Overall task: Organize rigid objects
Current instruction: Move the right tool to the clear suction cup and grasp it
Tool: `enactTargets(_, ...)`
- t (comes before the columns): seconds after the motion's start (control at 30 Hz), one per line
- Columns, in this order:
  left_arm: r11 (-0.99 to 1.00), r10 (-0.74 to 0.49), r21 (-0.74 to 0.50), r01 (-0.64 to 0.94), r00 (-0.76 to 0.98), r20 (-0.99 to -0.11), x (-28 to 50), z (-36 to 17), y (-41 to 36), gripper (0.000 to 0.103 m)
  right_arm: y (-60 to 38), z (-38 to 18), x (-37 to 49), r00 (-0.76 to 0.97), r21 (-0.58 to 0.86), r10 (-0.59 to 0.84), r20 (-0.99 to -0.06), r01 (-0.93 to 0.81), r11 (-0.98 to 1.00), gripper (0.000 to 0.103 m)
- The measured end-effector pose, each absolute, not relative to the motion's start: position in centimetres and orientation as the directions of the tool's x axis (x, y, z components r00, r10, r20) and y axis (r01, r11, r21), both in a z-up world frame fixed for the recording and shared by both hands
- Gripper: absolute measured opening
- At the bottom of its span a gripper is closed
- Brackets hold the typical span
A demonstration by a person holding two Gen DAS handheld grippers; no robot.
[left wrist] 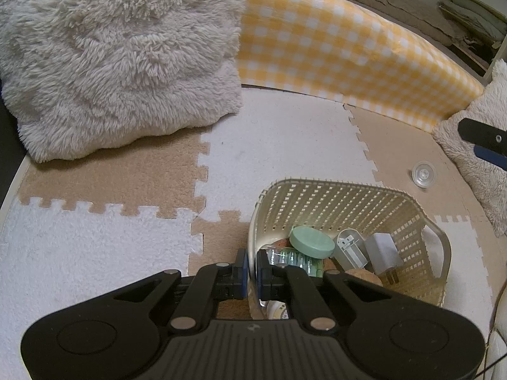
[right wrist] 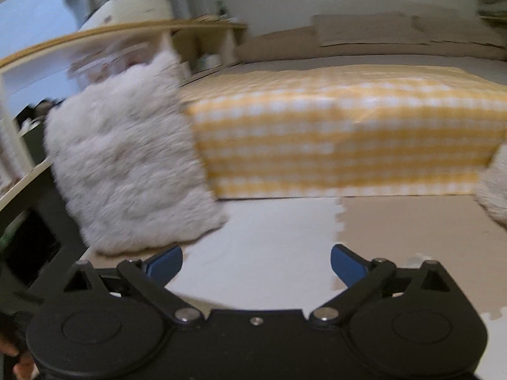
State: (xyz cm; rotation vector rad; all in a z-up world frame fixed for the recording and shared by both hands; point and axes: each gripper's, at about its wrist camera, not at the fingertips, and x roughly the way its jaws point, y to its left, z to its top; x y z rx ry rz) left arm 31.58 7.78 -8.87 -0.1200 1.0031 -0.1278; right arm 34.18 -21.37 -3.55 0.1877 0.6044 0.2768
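The left gripper is sitting closest in its own view, its 2 blue-padded jaws pinched nearly together on the near rim of the cream lattice basket, 1 jaw outside the wall and 1 inside, so it is gripping the basket by its edge. Inside the basket, just past the jaws, a clear ribbed item is lying under a round pale green disc. Beside the disc a grey open-fronted plastic piece is leaning, and next to that a grey plug adapter is resting with its prongs pointing toward the near wall. A brown cork-like piece is showing at the basket's near side, mostly hidden by the gripper.

The basket is standing on the floor of interlocking white and tan foam mats. Beyond it to the right, a small clear round cap is lying alone on a tan mat, apart from the basket and near a fluffy cushion at the right edge.

The right gripper is holding its jaws spread wide with nothing between them, only blurred mat showing through the gap; 1 of its black and blue fingers is poking into the left view at the right edge.

Farther back, a large shaggy cream pillow is leaning against a yellow-and-white checked box.
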Motion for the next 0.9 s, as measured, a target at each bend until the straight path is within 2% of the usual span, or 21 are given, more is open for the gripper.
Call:
enactTargets(0.4, 0.986, -0.159, -0.156, 0.052, 0.532, -0.832, 31.5, -8.9, 7.7, 0.005, -27.1, -9.8, 36.2, 0.827, 0.12, 0.031, -0.561, 0.044, 0.992, 0.103)
enactTargets(0.63, 0.987, -0.158, -0.153, 0.053, 0.532, -0.832, 31.5, -8.9, 7.8, 0.005, -29.9, -14.2, 37.5, 0.8, 0.167, -0.017, -0.6, 0.146, 0.975, 0.103)
enactTargets(0.77, 0.986, -0.16, -0.154, 0.055, 0.531, -0.832, 31.4, -8.9, 7.8, 0.005, -30.1, -15.5, 38.2, 0.803, 0.118, -0.048, -0.593, 0.146, 0.982, 0.103)
enactTargets(0.8, 0.987, -0.16, -0.153, 0.057, 0.531, -0.832, 31.4, -8.9, 7.7, 0.005, -30.1, -15.7, 38.5, 0.805, 0.103, -0.053, -0.59, 0.14, 0.985, 0.102)
enactTargets(0.9, 0.987, -0.159, -0.15, 0.061, 0.531, -0.832, 31.4, -8.9, 7.7, 0.005, -30.2, -16.2, 39.1, 0.813, 0.08, -0.052, -0.58, 0.12, 0.989, 0.087)
